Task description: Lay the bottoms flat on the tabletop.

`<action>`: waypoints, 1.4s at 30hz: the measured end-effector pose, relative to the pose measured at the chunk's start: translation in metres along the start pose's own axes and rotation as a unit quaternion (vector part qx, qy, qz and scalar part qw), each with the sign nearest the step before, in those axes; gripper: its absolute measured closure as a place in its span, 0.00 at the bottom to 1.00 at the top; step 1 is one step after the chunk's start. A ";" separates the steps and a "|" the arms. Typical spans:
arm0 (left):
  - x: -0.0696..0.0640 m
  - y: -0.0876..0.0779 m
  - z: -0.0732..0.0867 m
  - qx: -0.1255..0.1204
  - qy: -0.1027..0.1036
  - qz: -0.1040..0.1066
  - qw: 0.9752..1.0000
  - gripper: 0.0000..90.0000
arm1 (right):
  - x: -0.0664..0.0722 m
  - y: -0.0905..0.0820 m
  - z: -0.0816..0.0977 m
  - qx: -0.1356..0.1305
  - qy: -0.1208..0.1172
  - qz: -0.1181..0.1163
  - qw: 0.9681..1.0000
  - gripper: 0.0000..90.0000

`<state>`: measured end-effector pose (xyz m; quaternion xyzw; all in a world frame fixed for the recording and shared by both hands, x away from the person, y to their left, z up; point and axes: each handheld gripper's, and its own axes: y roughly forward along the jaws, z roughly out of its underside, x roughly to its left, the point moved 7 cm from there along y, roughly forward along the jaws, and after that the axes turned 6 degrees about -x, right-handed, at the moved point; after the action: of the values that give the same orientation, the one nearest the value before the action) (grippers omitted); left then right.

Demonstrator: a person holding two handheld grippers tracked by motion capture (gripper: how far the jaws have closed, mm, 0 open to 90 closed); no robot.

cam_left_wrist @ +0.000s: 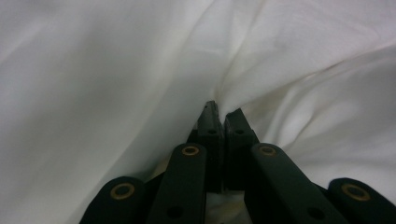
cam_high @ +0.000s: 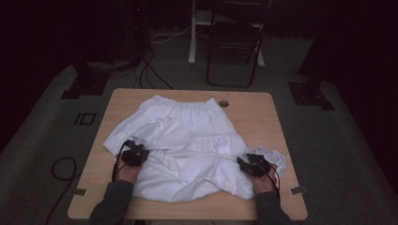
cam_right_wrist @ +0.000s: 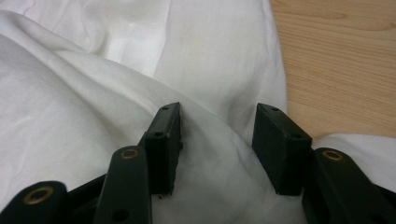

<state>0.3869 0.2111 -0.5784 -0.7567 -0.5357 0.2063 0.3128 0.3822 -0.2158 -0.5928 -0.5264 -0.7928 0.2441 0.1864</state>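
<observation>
A white garment (cam_high: pixel 187 140) with an elastic waistband lies spread and rumpled over the wooden table (cam_high: pixel 263 117). My left gripper (cam_high: pixel 136 153) rests on its near left part. In the left gripper view that gripper (cam_left_wrist: pixel 223 114) is shut, pinching a fold of the white cloth (cam_left_wrist: pixel 116 70) between its jaws. My right gripper (cam_high: pixel 253 165) sits at the garment's near right edge. In the right gripper view it (cam_right_wrist: pixel 217 122) stands open, its jaws set on either side of a raised ridge of the cloth (cam_right_wrist: pixel 70 102).
A round grommet hole (cam_high: pixel 224 103) lies in the table's far right part. Behind the table stand a black folding chair (cam_high: pixel 234 42) and a white post (cam_high: pixel 192 33). Cables (cam_high: pixel 150 70) run across the grey floor. Bare wood (cam_right_wrist: pixel 336 60) shows right of the garment.
</observation>
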 end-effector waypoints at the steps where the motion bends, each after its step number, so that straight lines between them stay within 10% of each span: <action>1: 0.004 -0.006 0.007 -0.002 -0.010 0.002 1.000 0.98 | 0.000 0.000 0.000 0.000 0.000 0.000 1.000 0.57; 11: 0.046 -0.054 0.057 0.007 -0.059 -0.050 0.997 0.98 | 0.000 0.000 0.000 -0.001 0.000 0.001 1.000 0.57; 18: 0.039 -0.057 0.040 -0.032 -0.040 -0.039 0.998 0.74 | 0.000 0.000 0.000 0.000 0.001 0.001 1.000 0.57; 24: 0.012 -0.041 -0.025 -0.074 0.003 -0.017 0.997 0.61 | 0.000 0.000 0.000 0.000 0.001 0.001 1.000 0.57; 29: -0.015 0.003 -0.055 -0.047 0.031 0.002 0.998 0.56 | 0.000 0.000 0.000 -0.001 0.000 0.001 1.000 0.57; 37: -0.028 0.047 -0.045 0.001 0.050 -0.007 0.999 0.57 | 0.000 0.000 0.000 -0.001 0.000 0.000 1.000 0.57; 42: -0.012 0.037 -0.033 0.003 0.024 -0.009 1.000 0.89 | 0.000 0.000 0.000 -0.001 0.000 0.000 1.000 0.57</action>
<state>0.4294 0.1829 -0.5802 -0.7558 -0.5341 0.1866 0.3296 0.3821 -0.2158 -0.5930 -0.5267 -0.7930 0.2432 0.1859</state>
